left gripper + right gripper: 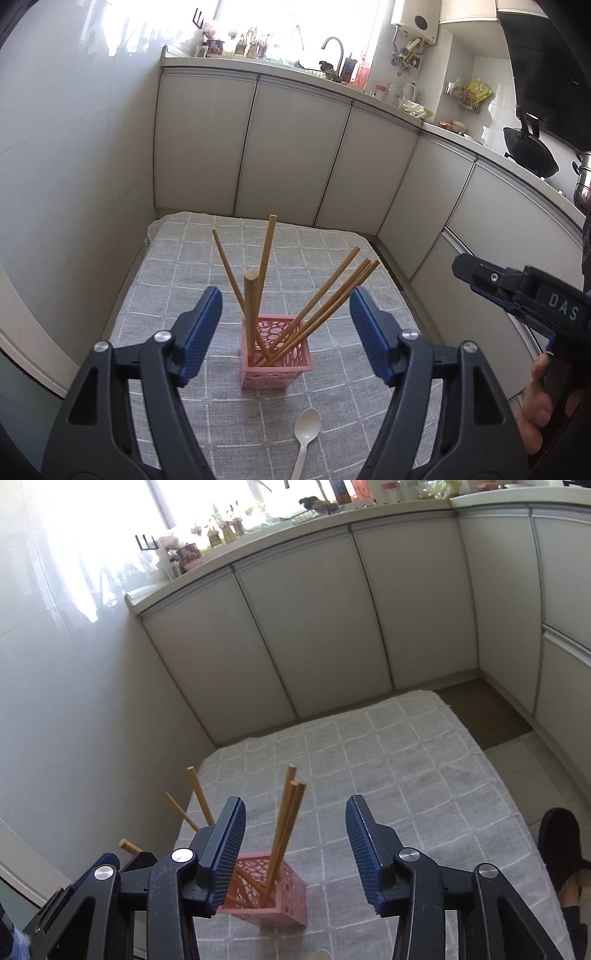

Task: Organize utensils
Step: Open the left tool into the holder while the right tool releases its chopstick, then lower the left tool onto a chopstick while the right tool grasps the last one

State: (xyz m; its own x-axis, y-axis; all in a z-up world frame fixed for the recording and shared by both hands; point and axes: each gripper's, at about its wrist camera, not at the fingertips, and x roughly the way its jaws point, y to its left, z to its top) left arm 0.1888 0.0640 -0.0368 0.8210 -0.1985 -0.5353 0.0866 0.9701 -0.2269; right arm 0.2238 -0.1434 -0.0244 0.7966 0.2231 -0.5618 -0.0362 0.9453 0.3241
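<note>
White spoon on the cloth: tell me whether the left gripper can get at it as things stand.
Probably yes. The left gripper is open and empty, and the white spoon lies flat on the checked cloth in front of the pink holder, apart from it, with nothing over it. Gripping something so flat may be awkward.

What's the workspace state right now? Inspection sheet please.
Surface: grey checked cloth over a low table.
Job's things: pink basket upright, holding six wooden chopsticks leaning apart; white spoon lying on the cloth in front of the basket.
Clutter: nothing seen on the cloth.
Grippers: left claw open, empty, above the basket; right claw open, empty.
Cables: nothing seen.
Surroundings: white cabinets, faucet, wok, dark slipper on the floor.
</note>
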